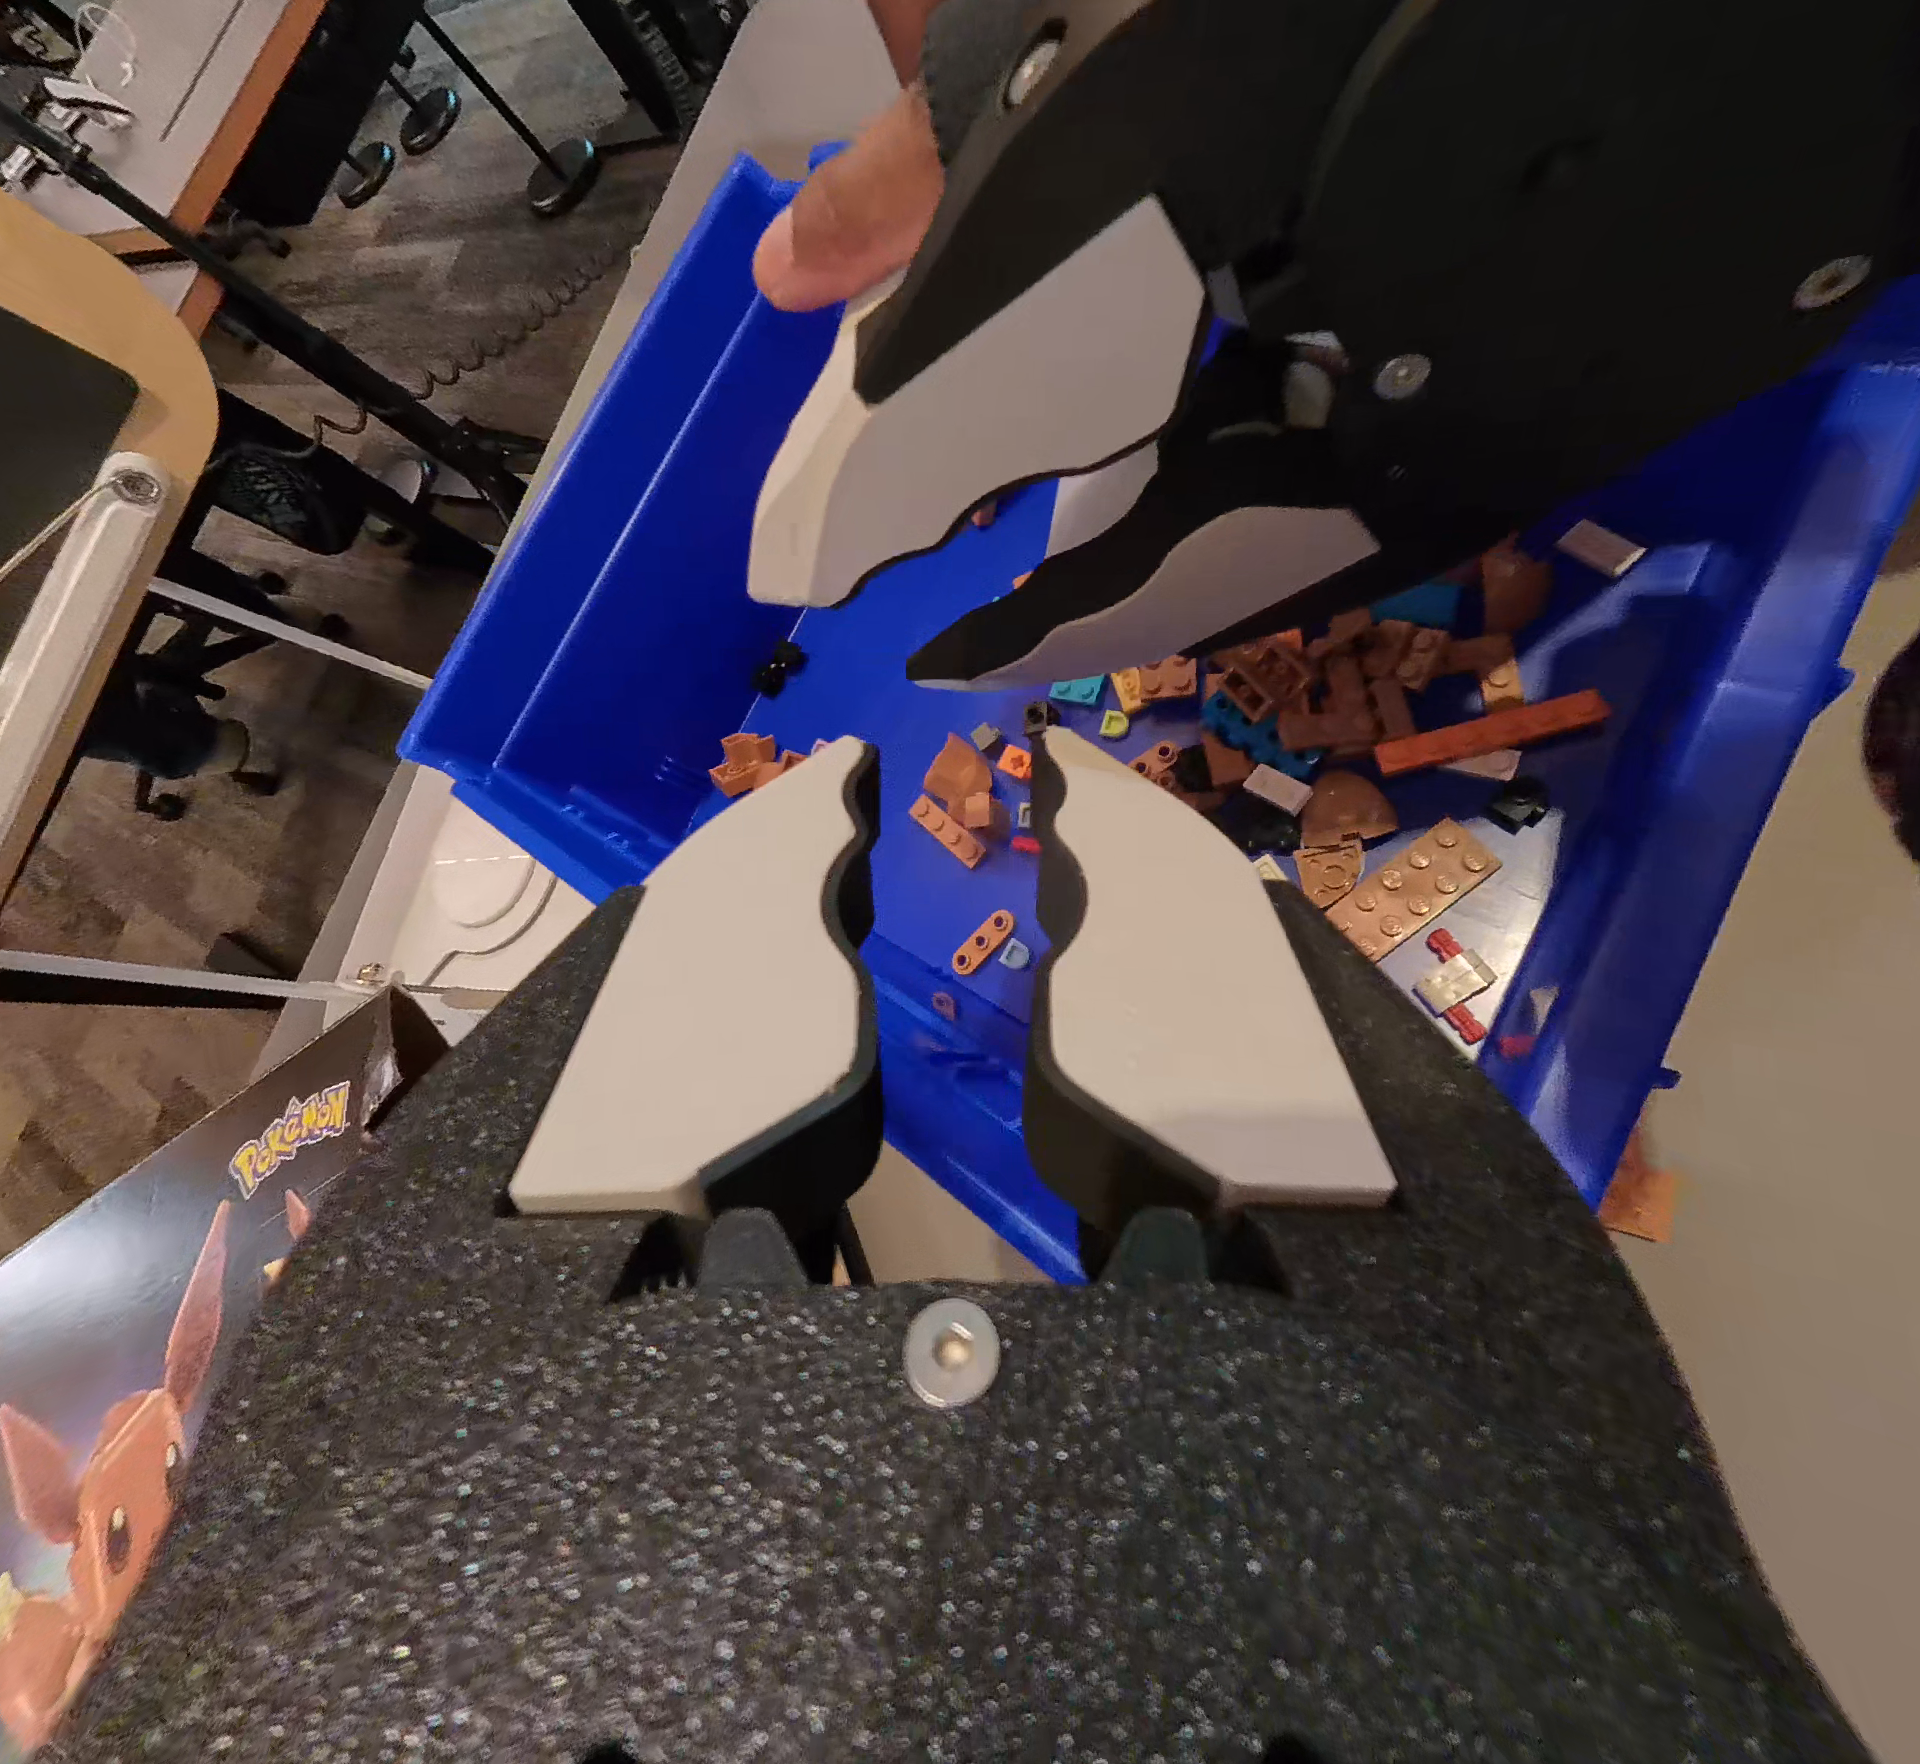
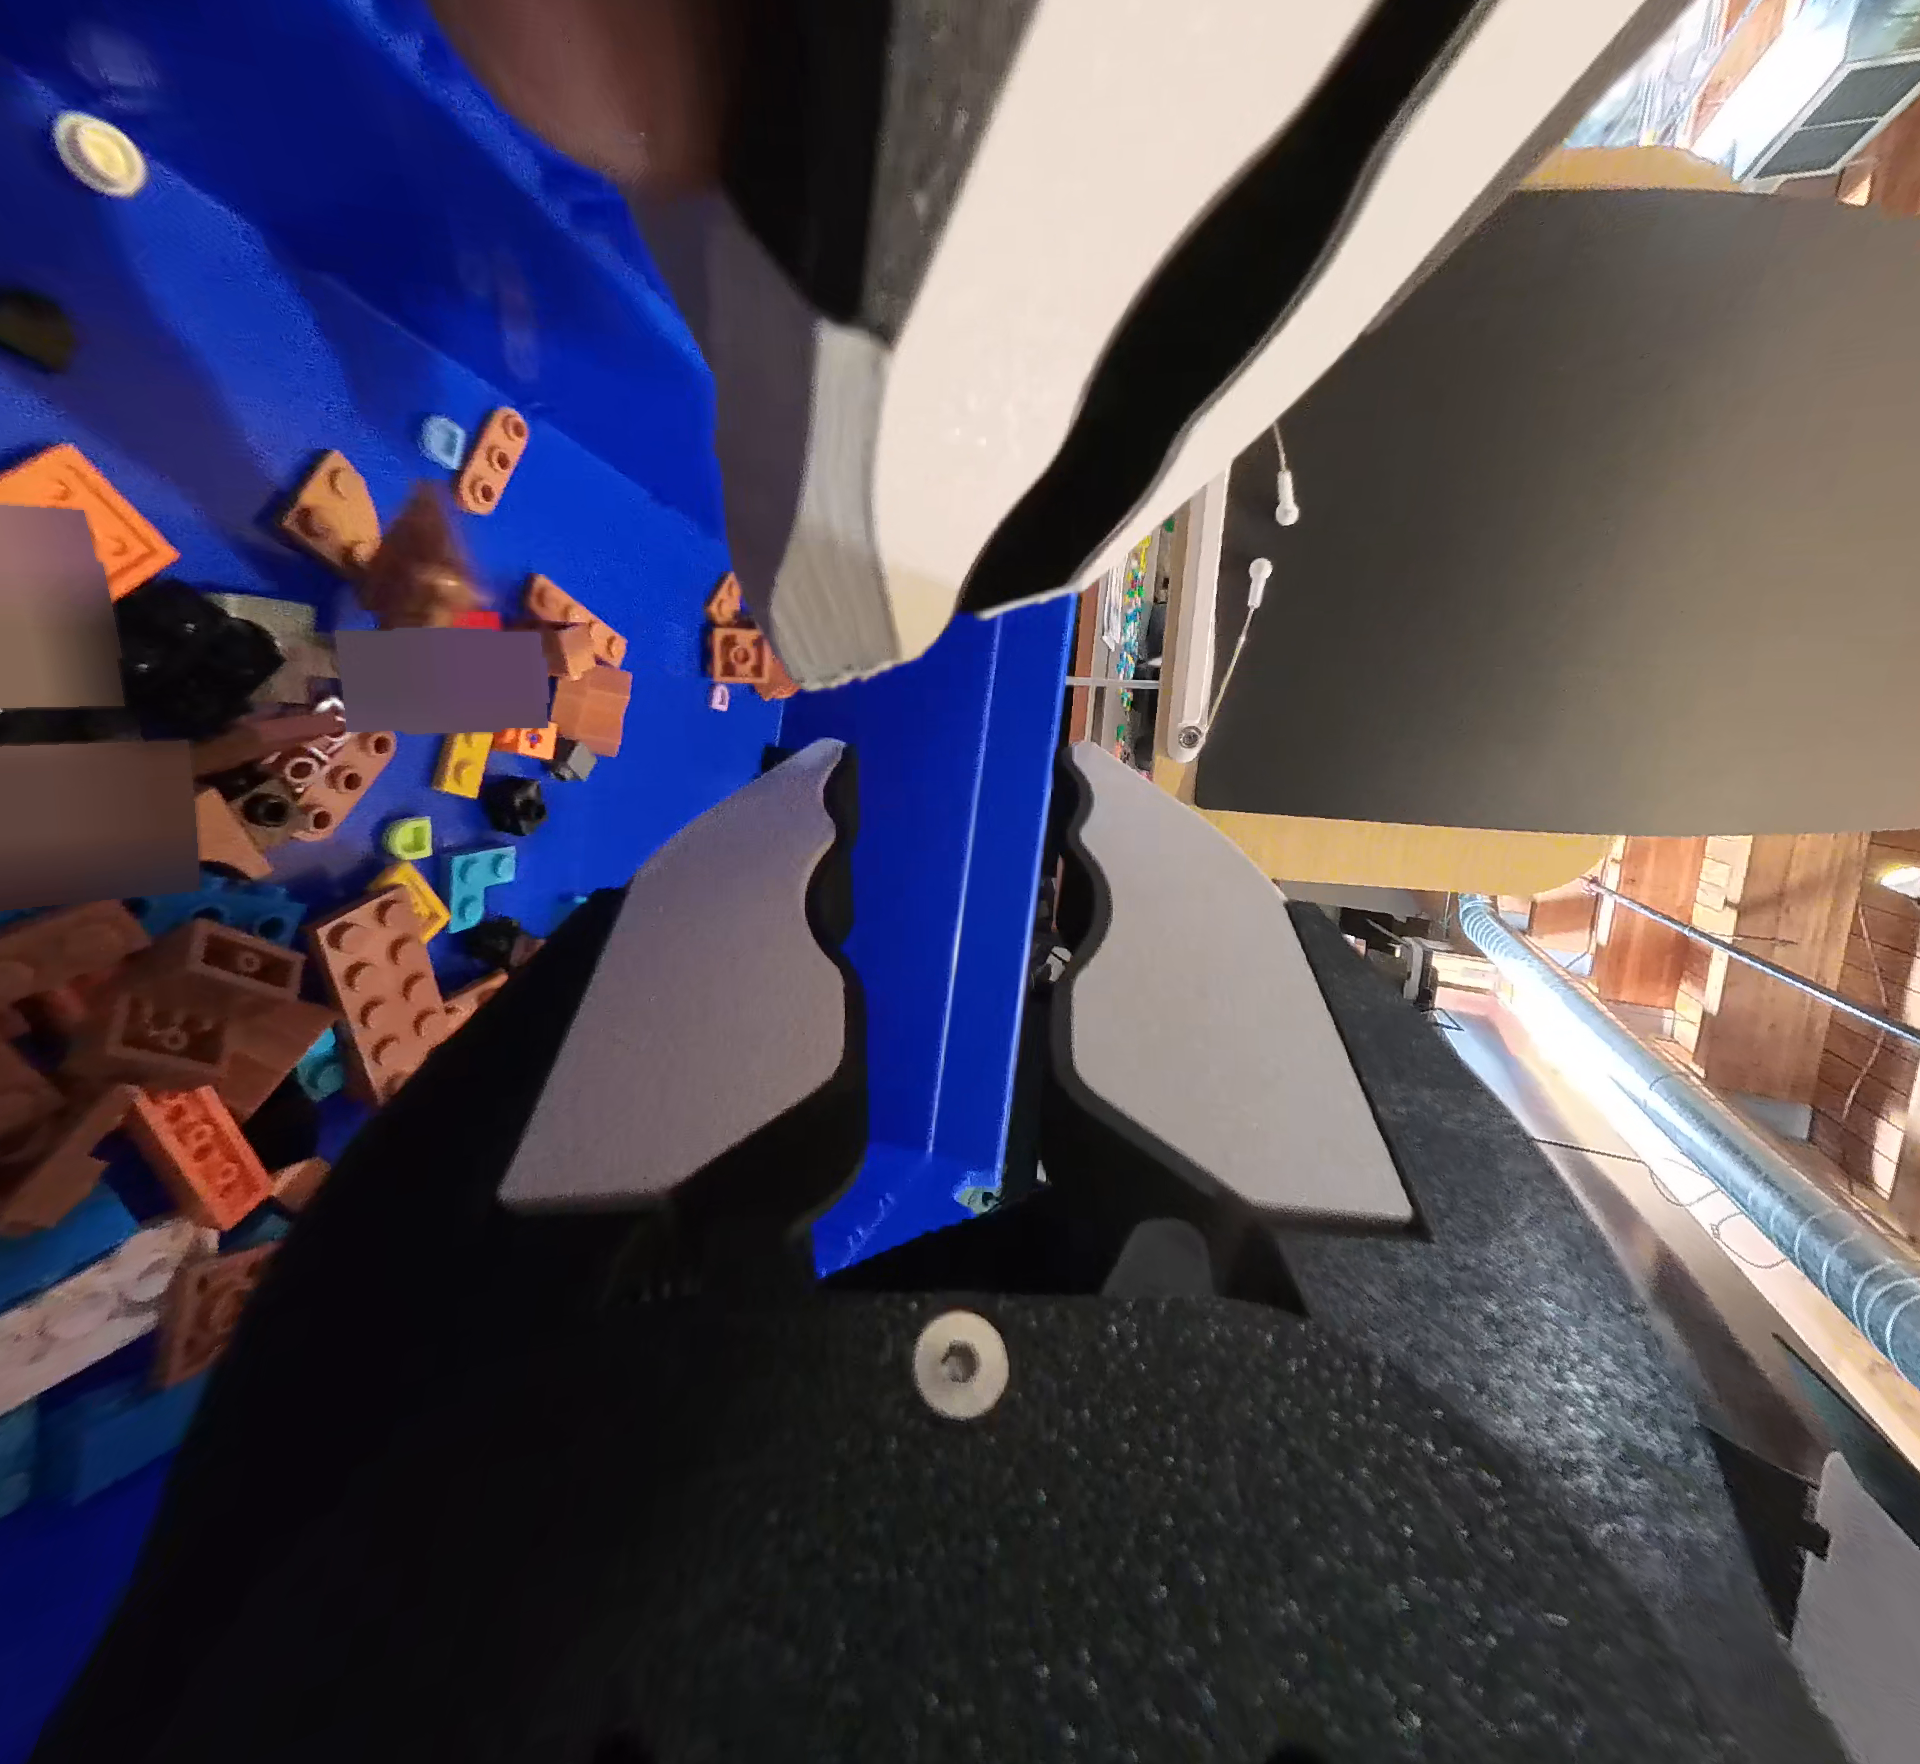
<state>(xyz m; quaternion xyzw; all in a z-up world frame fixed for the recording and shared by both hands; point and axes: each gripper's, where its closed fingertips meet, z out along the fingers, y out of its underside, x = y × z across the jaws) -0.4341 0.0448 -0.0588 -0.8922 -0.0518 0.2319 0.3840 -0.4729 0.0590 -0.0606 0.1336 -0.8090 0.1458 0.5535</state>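
Left wrist view: your left gripper hovers over the blue bin, fingers apart and empty, with a small brown brick on the bin floor showing between the tips. The brick pile lies at two o'clock, a tan plate at three. Your right gripper hangs at twelve, fingers parted, nothing in them. A printed box sits at eight.

Right wrist view: your right gripper points along the bin wall, fingers apart, empty. Bricks spread at nine o'clock. The left gripper looms at twelve. No brick is lifted.
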